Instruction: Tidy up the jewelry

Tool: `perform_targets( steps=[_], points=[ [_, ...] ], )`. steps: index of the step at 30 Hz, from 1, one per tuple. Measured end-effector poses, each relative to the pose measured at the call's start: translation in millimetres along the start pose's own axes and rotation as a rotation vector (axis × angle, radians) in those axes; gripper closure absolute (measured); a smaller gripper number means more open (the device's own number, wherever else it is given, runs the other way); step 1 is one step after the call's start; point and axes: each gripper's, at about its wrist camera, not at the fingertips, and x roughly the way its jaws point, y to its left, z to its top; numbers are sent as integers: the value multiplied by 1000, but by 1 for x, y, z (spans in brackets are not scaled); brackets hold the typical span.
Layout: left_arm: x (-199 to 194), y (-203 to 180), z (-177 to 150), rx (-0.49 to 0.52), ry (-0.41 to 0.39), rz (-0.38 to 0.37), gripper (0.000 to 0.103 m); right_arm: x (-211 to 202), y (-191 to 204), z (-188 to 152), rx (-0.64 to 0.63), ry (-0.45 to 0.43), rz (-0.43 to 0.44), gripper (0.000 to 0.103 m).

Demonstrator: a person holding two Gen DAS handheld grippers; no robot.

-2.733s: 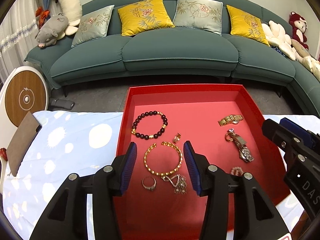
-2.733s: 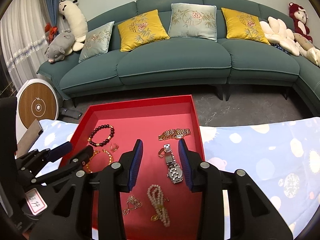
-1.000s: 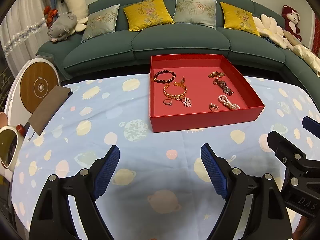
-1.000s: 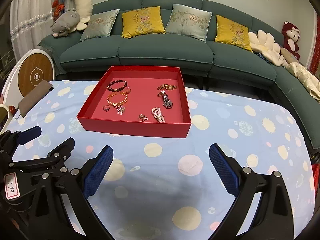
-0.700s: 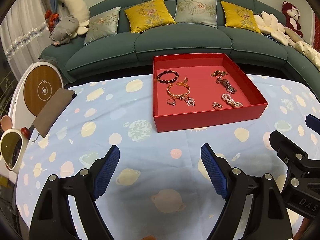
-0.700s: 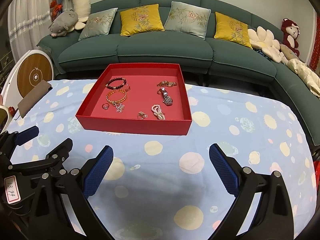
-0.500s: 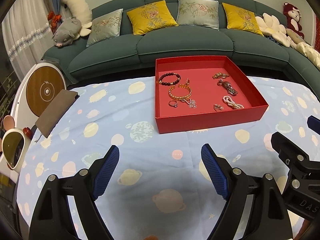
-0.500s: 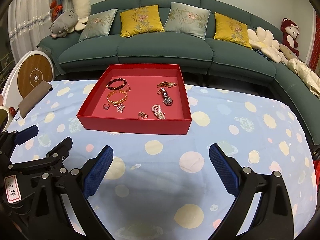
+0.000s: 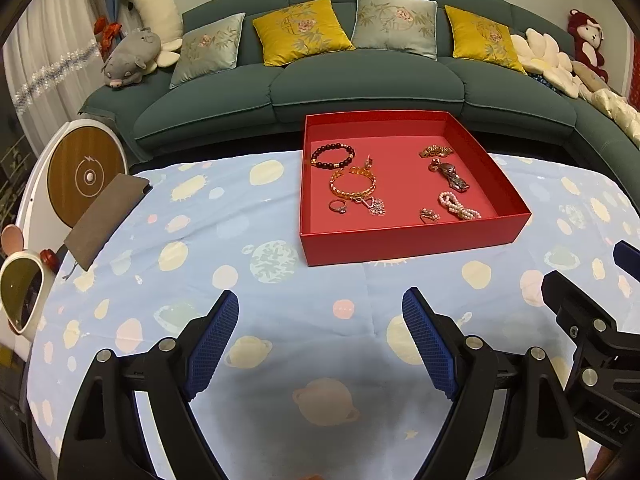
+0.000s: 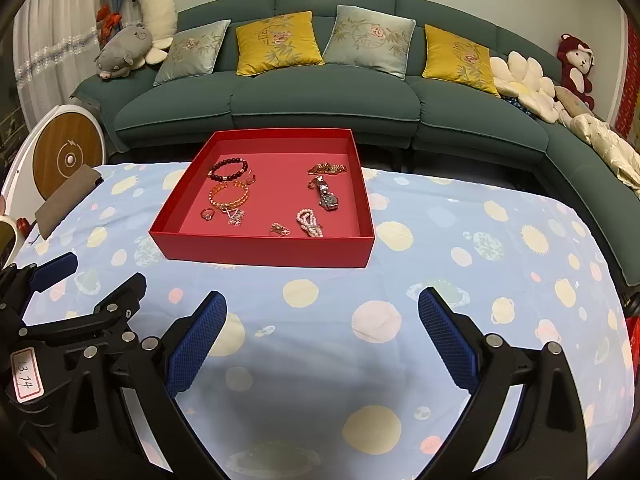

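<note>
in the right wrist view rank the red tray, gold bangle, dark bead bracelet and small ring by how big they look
Largest to smallest as they look:
1. red tray, by far
2. gold bangle
3. dark bead bracelet, close to the bangle; it lies farther from the camera, so true order is unsure
4. small ring

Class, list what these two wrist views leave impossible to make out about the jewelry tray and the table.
- Left wrist view: watch dial, too small to read.
- Right wrist view: small gold piece beside the pearl bracelet, too small to identify.
- Both views: the table's near edge, hidden behind the open left claw and open right claw.
</note>
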Motion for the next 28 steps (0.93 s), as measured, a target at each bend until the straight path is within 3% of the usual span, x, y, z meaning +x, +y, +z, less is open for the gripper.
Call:
perform_targets(
  steps=[28],
  points=[
    [-5, 5, 2, -26, -46, 2, 21, -3, 1, -2, 22, -24, 9, 9]
  ],
)
